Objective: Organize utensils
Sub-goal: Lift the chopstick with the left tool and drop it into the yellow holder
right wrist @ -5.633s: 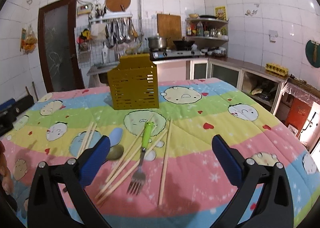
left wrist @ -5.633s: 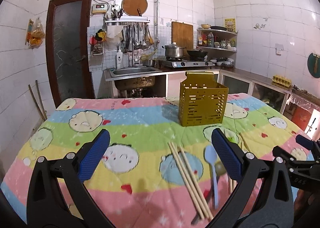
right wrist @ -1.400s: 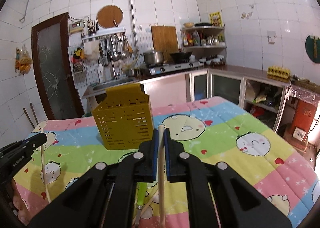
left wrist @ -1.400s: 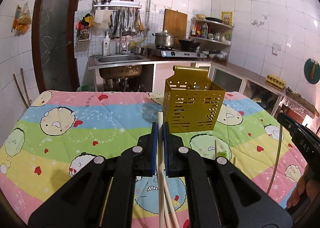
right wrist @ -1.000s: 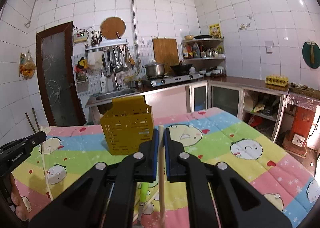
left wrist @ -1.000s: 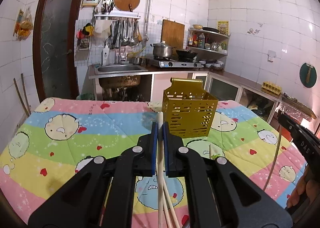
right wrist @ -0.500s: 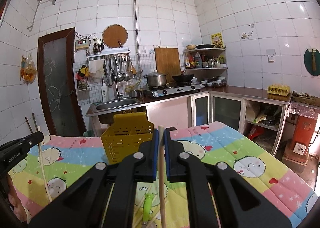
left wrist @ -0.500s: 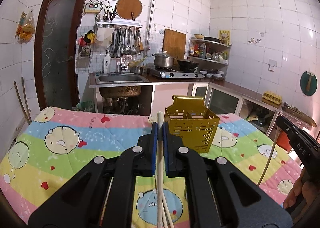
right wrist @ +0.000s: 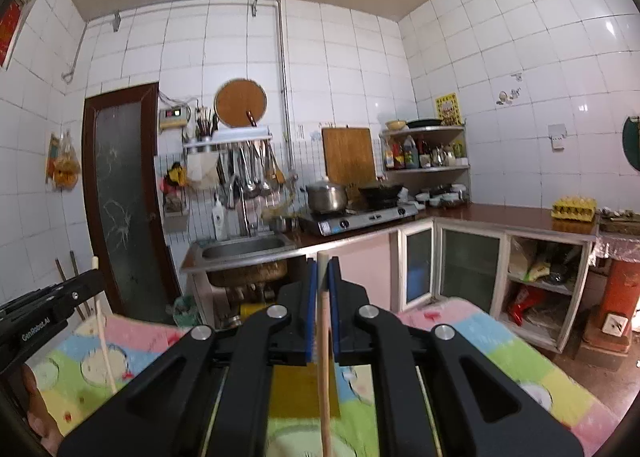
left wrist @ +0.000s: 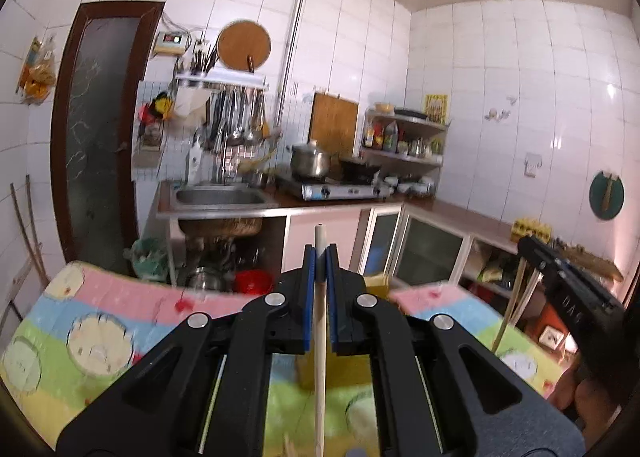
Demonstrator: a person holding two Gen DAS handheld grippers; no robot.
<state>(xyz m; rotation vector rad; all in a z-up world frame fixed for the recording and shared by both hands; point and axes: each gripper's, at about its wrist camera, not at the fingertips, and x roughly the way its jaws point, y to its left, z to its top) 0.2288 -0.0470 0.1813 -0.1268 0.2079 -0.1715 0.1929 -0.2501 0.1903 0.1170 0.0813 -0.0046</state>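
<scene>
My left gripper (left wrist: 320, 257) is shut on a pale wooden chopstick (left wrist: 319, 345) that runs upright between its blue pads. My right gripper (right wrist: 322, 269) is shut on another wooden chopstick (right wrist: 325, 369). Both are raised high above the table. The yellow perforated utensil holder (left wrist: 340, 371) sits below, mostly hidden behind the left fingers; it also shows in the right wrist view (right wrist: 296, 389). The right gripper (left wrist: 576, 297) shows at the right of the left wrist view, the left gripper (right wrist: 44, 317) at the left of the right wrist view.
The table wears a striped cartoon cloth (left wrist: 100, 321). Behind it are a steel sink (right wrist: 244, 247), a gas stove with a pot (right wrist: 328, 197), hanging utensils (right wrist: 248, 165), a shelf of bottles and low cabinets (right wrist: 472, 265).
Both grippers have risen and tilted up with their chopsticks. The yellow holder has dropped low in both views behind the fingers. Earlier, both grippers were open over utensils lying on the cloth.
</scene>
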